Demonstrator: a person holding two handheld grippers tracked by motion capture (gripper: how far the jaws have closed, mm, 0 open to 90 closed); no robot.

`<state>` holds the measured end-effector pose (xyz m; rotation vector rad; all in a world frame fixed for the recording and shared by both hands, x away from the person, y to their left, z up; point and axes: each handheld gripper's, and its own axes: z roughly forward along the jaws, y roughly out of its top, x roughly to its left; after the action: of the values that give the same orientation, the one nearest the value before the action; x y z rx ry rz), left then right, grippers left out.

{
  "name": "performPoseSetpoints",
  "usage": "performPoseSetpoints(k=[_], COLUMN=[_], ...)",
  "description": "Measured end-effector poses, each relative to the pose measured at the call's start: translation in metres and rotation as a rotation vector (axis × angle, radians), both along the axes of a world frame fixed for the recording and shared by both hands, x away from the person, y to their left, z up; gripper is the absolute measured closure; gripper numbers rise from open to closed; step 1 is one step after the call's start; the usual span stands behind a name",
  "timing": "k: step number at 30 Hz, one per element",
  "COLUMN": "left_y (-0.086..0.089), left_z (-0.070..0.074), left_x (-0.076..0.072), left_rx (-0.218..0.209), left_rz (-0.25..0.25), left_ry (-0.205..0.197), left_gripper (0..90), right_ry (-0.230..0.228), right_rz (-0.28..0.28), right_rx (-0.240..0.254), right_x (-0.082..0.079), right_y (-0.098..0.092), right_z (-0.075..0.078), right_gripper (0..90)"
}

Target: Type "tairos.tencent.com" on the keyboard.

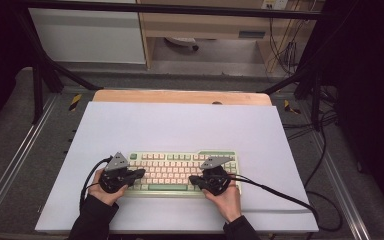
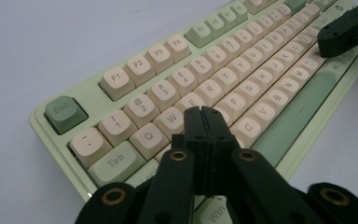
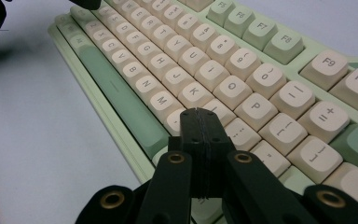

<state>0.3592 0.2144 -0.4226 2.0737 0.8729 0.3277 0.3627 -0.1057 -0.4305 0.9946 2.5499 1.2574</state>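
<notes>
On the white sheet (image 1: 180, 125) covering the table (image 1: 180, 96), a pale green keyboard (image 1: 180, 172) with cream keycaps lies toward the person's edge, long side parallel to that edge. Space bar (image 1: 167, 187) is a darker green, facing the person.

Left gripper (image 1: 139, 173): held in the left hand (image 1: 104, 190), over the keyboard's left end. Fingers pressed together, nothing between them. In the left gripper view the joined tip (image 2: 204, 114) sits just above the letter rows, between the W and E keys and the row below; contact with a keycap cannot be told. Esc key (image 2: 65, 113), dark green, is at the keyboard's near-left corner in that view; Tab key (image 2: 114, 162) lies just left of the fingers. Grey three-cornered plate (image 1: 118, 161) tops this gripper.

Right gripper (image 1: 194, 180): held in the right hand (image 1: 227, 197), over the keyboard's right end. Fingers likewise pressed together, empty. In the right gripper view the tip (image 3: 199, 114) lies over the keys just below K and L, near the right end of the space bar (image 3: 121, 105); touching or hovering cannot be told. The other gripper's dark tip (image 3: 86, 3) shows at the keyboard's far end in that view.

Both grippers point inward along the keyboard, toward each other, well apart. Black cable (image 1: 275, 192) trails from the right gripper across the sheet to the table's right edge.
</notes>
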Motion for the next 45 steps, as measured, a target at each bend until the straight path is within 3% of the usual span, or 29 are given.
performPoseSetpoints(k=[15, 30, 45], left_y=[0.0, -0.002, -0.022], left_z=[0.0, 0.004, 0.011], left_x=[0.0, -0.001, 0.001], left_rx=[-0.002, -0.007, 0.015], left_rz=[0.001, 0.002, -0.018], left_ry=[-0.001, -0.004, -0.019], left_gripper=[89.5, 89.3, 89.1], right_ry=[-0.004, -0.036, -0.028], right_rz=[0.003, -0.016, -0.011], right_rx=[-0.012, 0.011, 0.008], right_x=[0.0, 0.0, 0.001], right_y=[0.0, -0.014, -0.021], right_z=[-0.002, 0.016, 0.015], right_gripper=[90.0, 90.0, 90.0])
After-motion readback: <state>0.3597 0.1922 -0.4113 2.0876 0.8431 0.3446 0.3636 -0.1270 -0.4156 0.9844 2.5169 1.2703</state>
